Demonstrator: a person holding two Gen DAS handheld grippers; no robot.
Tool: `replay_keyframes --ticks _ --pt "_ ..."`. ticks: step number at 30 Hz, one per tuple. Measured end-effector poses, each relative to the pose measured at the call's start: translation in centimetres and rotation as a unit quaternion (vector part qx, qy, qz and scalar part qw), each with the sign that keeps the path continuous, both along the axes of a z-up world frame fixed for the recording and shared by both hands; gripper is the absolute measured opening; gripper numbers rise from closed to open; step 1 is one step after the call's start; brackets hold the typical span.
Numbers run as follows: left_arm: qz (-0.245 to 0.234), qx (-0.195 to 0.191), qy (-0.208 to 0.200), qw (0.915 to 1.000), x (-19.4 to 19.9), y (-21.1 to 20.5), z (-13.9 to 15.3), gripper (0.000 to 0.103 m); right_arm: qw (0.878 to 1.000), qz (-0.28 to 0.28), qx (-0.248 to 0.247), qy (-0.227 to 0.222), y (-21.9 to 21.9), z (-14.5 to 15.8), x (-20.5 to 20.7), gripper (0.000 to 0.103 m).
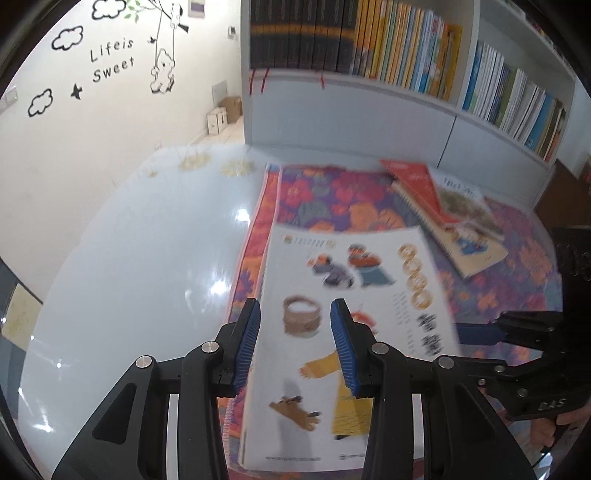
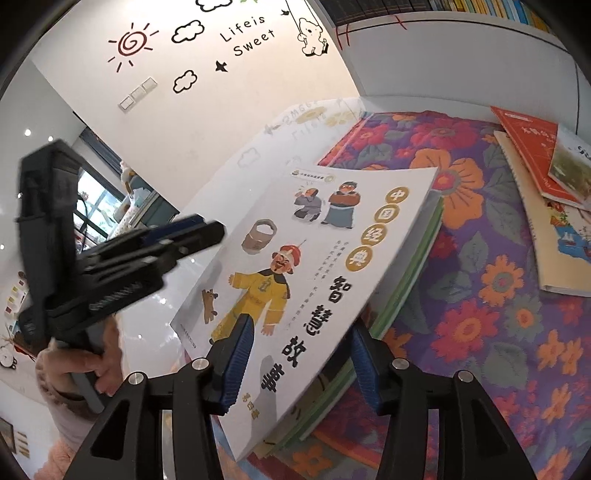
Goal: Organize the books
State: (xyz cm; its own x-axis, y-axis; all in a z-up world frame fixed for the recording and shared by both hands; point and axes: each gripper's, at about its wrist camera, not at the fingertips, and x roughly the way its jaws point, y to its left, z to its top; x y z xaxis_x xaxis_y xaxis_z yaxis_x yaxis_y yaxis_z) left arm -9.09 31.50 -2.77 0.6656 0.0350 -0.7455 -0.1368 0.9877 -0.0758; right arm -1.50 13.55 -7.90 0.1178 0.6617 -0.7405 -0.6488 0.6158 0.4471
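The white picture book (image 2: 314, 273) is judged thin, glossy, floppy — best taken at its edge; both the left claw (image 1: 295, 347) and right claw (image 2: 303, 365) are held spread, nothing pinched.

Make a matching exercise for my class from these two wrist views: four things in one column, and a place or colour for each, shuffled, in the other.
Column A
1. white picture book
2. red book
3. floral cloth
4. black volumes

Column B
a. upright on the bookshelf
b. purple with orange flowers
c. top of the near stack, by both grippers
d. on the far pile of loose books

Pairs: 1-c, 2-d, 3-b, 4-a
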Motion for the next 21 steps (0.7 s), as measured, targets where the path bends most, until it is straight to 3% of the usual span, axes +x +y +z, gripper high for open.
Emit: replay_keyframes --ticks 5,11,16,21 --pt "-0.011 -0.006 -0.027 0.9996 0.6 -2.2 3.0 0.04 0.999 -0.029 0.03 -0.027 -3.9 2.8 0.9 0.05" --pt "-0.042 -0.014 -0.04 0.9982 3.1 -7.5 4.8 0.04 0.992 -0.101 0.073 -0.021 -12.1 5.4 3.8 0.05" --pt "-0.082 -0.023 -0.049 0.9951 6.7 -13.9 5.9 0.04 0.979 -0.18 0.096 -0.015 -20.8 6.4 6.8 0.05" --pt "-0.116 -0.069 -0.071 0.9882 12.3 -19.7 6.0 0.047 0.969 -0.232 0.08 -0.017 -27.7 6.5 10.7 0.05"
